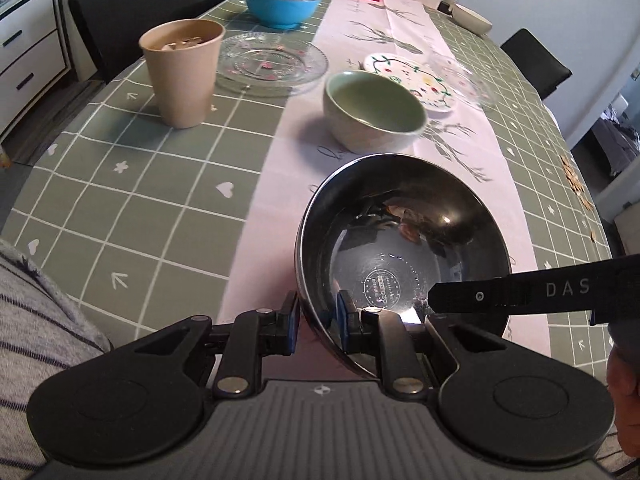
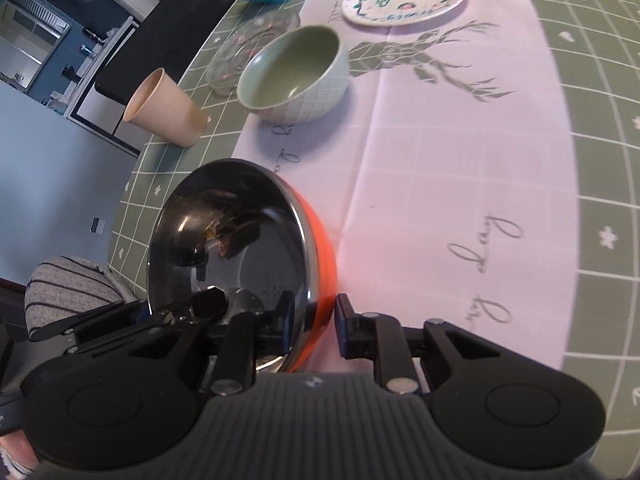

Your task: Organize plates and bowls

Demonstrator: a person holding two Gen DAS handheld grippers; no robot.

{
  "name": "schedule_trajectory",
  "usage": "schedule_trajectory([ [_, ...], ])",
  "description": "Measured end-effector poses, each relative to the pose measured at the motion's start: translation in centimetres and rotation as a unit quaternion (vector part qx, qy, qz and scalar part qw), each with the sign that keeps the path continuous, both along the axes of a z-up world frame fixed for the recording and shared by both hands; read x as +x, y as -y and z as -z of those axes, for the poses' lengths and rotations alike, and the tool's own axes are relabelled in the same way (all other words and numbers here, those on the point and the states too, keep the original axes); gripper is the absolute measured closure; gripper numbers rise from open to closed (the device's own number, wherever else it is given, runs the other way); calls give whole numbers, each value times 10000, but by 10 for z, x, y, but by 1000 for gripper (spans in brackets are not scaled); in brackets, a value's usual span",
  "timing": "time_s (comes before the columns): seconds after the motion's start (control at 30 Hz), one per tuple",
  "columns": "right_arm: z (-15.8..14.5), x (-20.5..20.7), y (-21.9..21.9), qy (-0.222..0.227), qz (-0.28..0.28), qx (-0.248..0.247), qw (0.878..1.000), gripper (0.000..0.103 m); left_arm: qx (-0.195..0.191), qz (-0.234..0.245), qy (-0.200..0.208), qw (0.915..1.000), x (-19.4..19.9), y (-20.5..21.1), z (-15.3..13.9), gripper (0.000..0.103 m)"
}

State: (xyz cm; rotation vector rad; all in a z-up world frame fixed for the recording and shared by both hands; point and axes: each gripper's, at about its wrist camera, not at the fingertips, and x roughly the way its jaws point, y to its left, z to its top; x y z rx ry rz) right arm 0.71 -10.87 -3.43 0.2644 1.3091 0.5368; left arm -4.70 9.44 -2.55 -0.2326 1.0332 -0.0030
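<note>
My other gripper's arm (image 1: 560,290), reaching over the steel bowl (image 1: 404,240), reads "DAS". Beside that bowl, the white runner (image 2: 460,184) shows cursive "day"; the bowl's round bottom stamp is too small for me to read.

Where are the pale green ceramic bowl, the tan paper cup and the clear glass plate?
Pale green ceramic bowl (image 1: 374,110): left wrist view, inner wall.
Tan paper cup (image 1: 182,80): left wrist view, outer side.
Clear glass plate (image 1: 272,62): left wrist view, centre.
</note>
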Motion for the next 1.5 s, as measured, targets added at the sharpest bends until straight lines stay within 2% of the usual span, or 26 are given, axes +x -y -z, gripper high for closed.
schedule_trajectory([
  [0.2, 0, 7, -10, 13, 15, 41, 10000, 83, 80, -21, 48, 10000, 2, -5, 2, 82],
  [0.37, 3, 11, -5, -194, 183, 189, 9995, 80, -81, -62, 113, 9999, 4, -10, 3, 81],
  [0.47, 6, 14, -3, -322, 238, 300, 9987, 79, 18, -54, 212, 9998, 5, -9, 2, 81],
  [0.67, -3, 13, -4, -23, 243, 161, 9996, 78, 203, -6, 312, 9993, 4, -4, 1, 80],
  [0.77, -8, 12, -4, 123, 232, 75, 9996, 73, 235, 2, 329, 9992, 4, -4, 0, 80],
  [0.83, -8, 12, -3, 151, 246, 33, 9996, 71, 280, -24, 323, 9991, 4, -4, 0, 74],
  [0.97, -7, 12, -1, 105, 297, 31, 9995, 65, 367, -64, 366, 9986, 4, -5, -1, 50],
  [1.0, -7, 11, -1, 111, 293, 15, 9995, 64, 400, -58, 375, 9985, 4, -4, -1, 47],
  [1.2, -16, 8, -4, 274, 248, -100, 9993, 55, 578, -58, 585, 9966, -1, 0, -11, 39],
  [1.27, -25, 4, -9, 528, 138, -240, 9982, 52, 814, -59, 731, 9940, -4, 4, -18, 38],
  [1.33, -37, -2, -13, 868, 36, -401, 9954, 43, 1008, -72, 871, 9911, -6, 7, -26, 36],
  [1.5, -64, -12, -16, 1362, -63, -451, 9896, 32, 1203, -55, 1182, 9857, -9, 14, -47, 33],
])
